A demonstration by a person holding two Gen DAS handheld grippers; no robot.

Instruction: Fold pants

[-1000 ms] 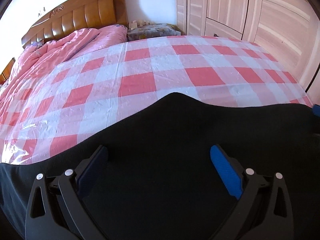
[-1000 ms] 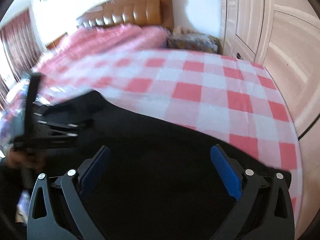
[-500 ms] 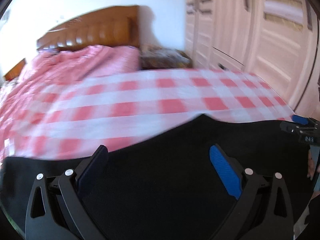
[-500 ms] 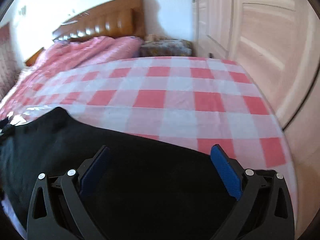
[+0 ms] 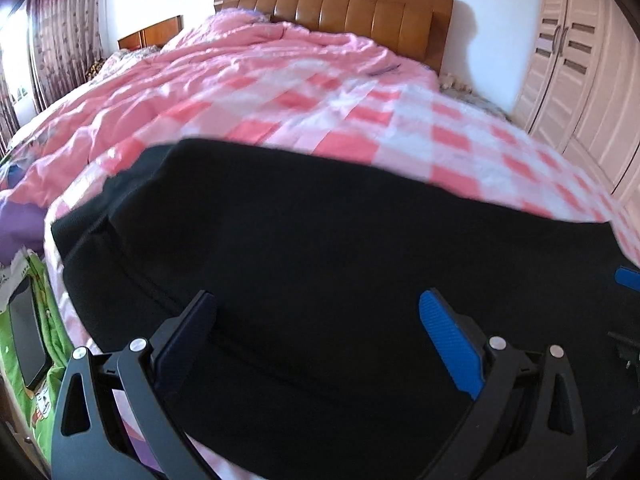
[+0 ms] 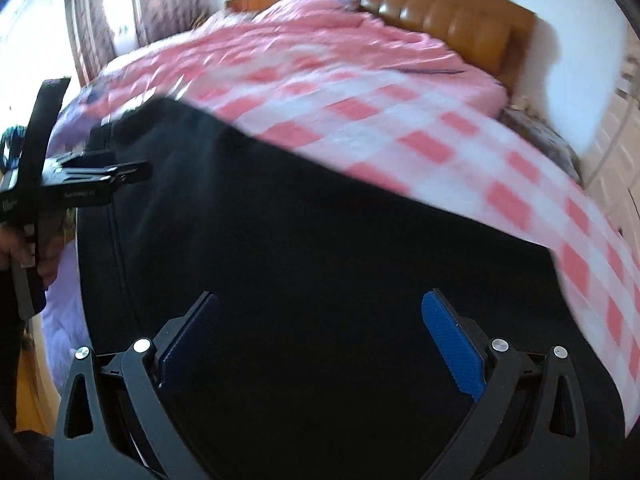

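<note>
**Black pants spread across the foot of the bed, both grippers spread above them**

Starting at the left of our left wrist view, we see a green printed box [image 5: 28, 344] beside the bed and maroon curtains [image 5: 60, 36] by the window. A rumpled pink quilt [image 5: 224, 64] lies on the far half of the bed, below the wooden headboard [image 5: 360, 12]. The black pants [image 5: 320, 248] lie flat on the pink-and-white checked sheet [image 5: 460, 148], filling the near part of both views; a seam runs along their left side. Our left gripper [image 5: 318, 332] hovers over the pants with its fingers spread wide, pinching nothing. A pale wardrobe [image 5: 576, 80] stands at the right.

In our right wrist view, the left gripper [image 6: 100, 178] shows at the left edge, over the pants' [image 6: 320, 260] left end. Our right gripper [image 6: 320, 340] also has its fingers spread apart over the dark cloth, gripping nothing. The sheet [image 6: 520, 184] runs off to the right.
</note>
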